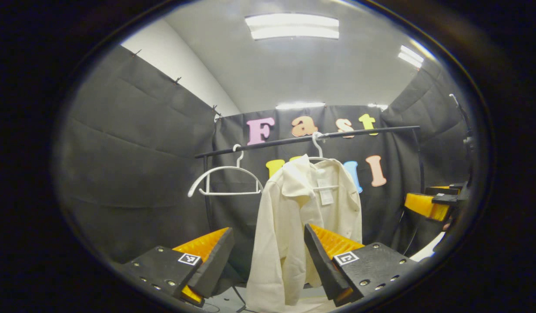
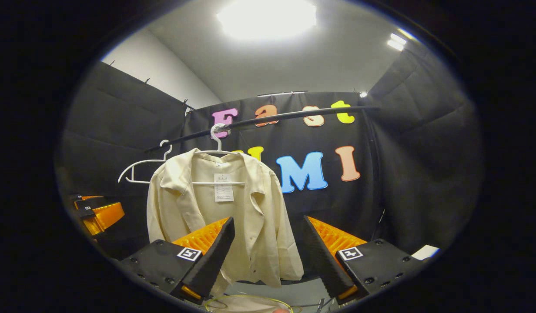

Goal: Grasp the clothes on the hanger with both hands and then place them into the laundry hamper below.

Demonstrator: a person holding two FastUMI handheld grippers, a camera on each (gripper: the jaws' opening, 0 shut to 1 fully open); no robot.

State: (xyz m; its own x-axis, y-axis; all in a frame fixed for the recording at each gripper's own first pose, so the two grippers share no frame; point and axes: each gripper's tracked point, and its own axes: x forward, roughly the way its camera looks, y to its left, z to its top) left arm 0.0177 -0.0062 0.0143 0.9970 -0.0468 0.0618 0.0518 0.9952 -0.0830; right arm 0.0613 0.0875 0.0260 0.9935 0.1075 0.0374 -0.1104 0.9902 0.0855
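Left gripper view: left hand-held gripper (image 1: 268,261) released, fingers spread wide, nothing between them. Shirt (image 1: 294,226) hangs beyond the gap, apart from both fingers; its lower edge falls between them in the frame. At the far right edge, the right hand-held gripper (image 1: 437,202) shows side-on, near the shirt's level; cannot judge its opening from here.

Right gripper view: right hand-held gripper (image 2: 268,256) released, fingers wide apart, holding nothing. Shirt (image 2: 224,217) hangs ahead, slightly left of the gap, not touched. Left hand-held gripper (image 2: 96,213) visible at the left edge. Below the fingers, at the bottom of the view, a pale rounded rim, likely the hamper (image 2: 246,303); mostly cut off.

Shirt: cream, collared, front open, white tag inside the neck. It hangs on a white hanger (image 2: 216,145) hooked over a dark rail (image 2: 294,115) running across the booth. Second hanger (image 1: 226,176), bare, on the same rail to the left of the shirt, apart from it.

Behind: black cloth wall (image 1: 133,143); ceiling lights (image 1: 293,26) above.
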